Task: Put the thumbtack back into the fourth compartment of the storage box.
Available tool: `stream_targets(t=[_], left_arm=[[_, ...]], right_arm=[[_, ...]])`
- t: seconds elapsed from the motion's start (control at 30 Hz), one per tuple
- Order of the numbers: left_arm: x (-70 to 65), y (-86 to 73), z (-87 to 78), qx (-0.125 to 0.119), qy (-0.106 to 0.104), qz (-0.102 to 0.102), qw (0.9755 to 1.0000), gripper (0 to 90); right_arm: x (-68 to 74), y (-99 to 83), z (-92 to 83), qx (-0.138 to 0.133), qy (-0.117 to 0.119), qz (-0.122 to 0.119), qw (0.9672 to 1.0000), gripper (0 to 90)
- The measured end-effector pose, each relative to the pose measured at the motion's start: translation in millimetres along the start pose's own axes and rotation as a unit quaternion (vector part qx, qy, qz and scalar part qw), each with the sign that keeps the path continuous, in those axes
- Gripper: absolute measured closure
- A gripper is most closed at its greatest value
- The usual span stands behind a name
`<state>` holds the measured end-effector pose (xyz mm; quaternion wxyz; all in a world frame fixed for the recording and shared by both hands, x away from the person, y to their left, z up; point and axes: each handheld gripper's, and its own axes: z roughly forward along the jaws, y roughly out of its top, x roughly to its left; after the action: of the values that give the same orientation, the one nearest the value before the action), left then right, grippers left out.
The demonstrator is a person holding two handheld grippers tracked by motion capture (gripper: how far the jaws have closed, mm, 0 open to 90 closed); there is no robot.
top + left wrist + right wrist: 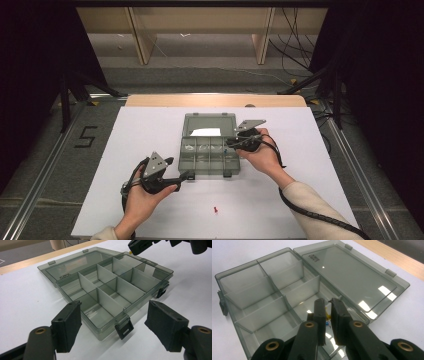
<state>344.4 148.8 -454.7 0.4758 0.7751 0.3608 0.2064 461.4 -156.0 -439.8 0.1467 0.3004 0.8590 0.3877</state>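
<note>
Smoky-grey clear plastic compartment box (208, 150) lies open on your white bench (140, 135).
Your left tongs (113, 325) gape wide, empty; right tongs (326, 312) nearly closed over a compartment, grip unclear.

i see a smoky grey, see-through box (209, 150) with a lid (352, 277) of the same tint, small black print at one corner of it. the dividers (106, 286) look paler, a frosted grey, and the latches (124, 328) are black. both the left gripper (186, 176) and the right gripper (230, 142) are black with grey plates on top and brass-coloured rivets. between the right jaws i catch a bit of yellow and blue. the table (150, 130) is white with a tan wood far edge; a small red piece (215, 209) lies near me. the sleeve (315, 205) at right is cream.
</note>
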Motion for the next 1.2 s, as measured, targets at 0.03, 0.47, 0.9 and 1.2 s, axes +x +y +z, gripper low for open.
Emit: stream_targets(t=[0.03,0.47,0.9,1.2], left_arm=[[0.6,0.3,0.0,-0.001,-0.001,0.005,1.0,27.4],[1.2,-0.4,0.7,-0.002,-0.005,0.002,1.0,27.4],[0.5,1.0,-2.7,-0.005,-0.001,0.003,1.0,27.4],[-0.1,2.1,-3.6,-0.006,-0.001,0.007,1.0,27.4]], right_arm=[[0.9,-0.2,1.1,-0.001,-0.003,0.001,1.0,83.6],[-2.7,0.0,-0.4,-0.01,-0.01,0.001,0.9999,73.8],[26.3,-7.4,-17.4,-0.012,0.037,0.023,0.999,56.4],[70.2,-24.2,-29.0,0.007,0.077,0.021,0.9968,53.9]])
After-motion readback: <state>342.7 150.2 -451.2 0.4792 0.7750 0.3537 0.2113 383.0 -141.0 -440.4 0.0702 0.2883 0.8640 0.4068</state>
